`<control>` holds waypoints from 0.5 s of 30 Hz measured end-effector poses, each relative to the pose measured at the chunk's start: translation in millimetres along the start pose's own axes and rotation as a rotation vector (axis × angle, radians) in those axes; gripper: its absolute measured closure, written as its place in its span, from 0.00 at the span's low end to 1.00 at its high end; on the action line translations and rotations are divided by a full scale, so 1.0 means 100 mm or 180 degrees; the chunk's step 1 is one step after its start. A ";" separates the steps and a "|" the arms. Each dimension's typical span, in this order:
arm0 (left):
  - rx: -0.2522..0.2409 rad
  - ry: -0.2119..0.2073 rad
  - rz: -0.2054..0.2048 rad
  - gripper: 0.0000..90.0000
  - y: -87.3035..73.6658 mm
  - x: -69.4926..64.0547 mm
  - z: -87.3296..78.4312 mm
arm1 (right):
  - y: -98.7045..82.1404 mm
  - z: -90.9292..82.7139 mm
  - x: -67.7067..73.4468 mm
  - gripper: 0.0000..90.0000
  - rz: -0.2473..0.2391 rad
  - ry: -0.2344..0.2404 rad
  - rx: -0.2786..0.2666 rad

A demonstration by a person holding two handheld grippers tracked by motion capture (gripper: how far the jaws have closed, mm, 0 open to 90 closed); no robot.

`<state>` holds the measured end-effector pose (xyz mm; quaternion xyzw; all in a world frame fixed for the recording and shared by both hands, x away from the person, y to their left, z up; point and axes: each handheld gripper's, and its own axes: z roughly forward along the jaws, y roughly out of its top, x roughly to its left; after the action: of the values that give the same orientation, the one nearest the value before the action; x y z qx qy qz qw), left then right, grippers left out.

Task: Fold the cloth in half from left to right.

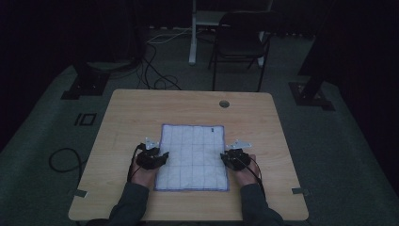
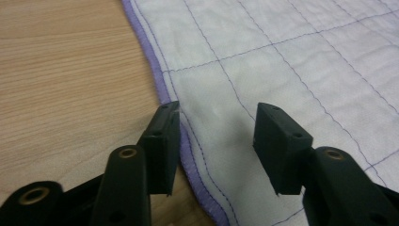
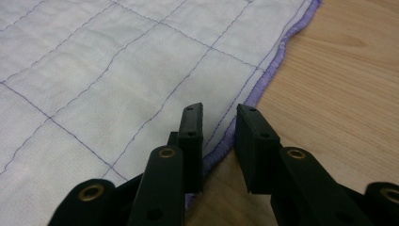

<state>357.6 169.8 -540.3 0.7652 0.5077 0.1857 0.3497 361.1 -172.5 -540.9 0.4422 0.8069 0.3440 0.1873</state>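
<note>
Step in hand, judged: approach to grasp, prob. ahead of folding or lifting. White quilted cloth (image 1: 193,157) w/ purple stitched grid and purple hem lies flat, centred on the near half of the bench (image 1: 127,108). Both units sit at its side edges, approx. mid-length toward the near end.

Left hand-held gripper (image 1: 153,157): at cloth's left edge. In left gripper view (image 2: 216,141) jaws stand wide apart; one jaw sits at the purple hem (image 2: 162,89), the other over the white fabric. Nothing clamped. Contact w/ the cloth can't be confirmed.

Right hand-held gripper (image 1: 235,158): at cloth's right edge. In right gripper view (image 3: 219,146) jaws are only narrowly apart, straddling the hem (image 3: 263,80); one over fabric, the other over bare wood. Nothing held.

Next move calls for, est.:
- lower each unit so one jaw slides under the hem, other stays on top
- close both on the hem at matching points, so the cloth lifts evenly
- thin fabric lying flat on wood: risk of a jaw skating over the hem w/o catching it
</note>
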 end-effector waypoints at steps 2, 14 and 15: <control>-0.0005 0.0022 -0.0014 0.66 0.00 0.00 0.00 | -0.01 -0.01 0.01 0.81 -0.0003 0.0002 -0.0002; 0.0052 -0.0181 -0.0007 0.94 0.02 -0.03 0.01 | -0.02 -0.06 0.04 0.81 -0.0071 -0.0012 -0.0024; 0.0057 -0.0192 -0.0015 0.95 0.02 -0.02 0.01 | -0.02 -0.08 0.04 0.81 -0.0083 -0.0024 -0.0050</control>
<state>358.7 166.8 -539.4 0.7724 0.5003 0.1572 0.3584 352.7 -172.6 -536.6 0.4314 0.8091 0.3462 0.1983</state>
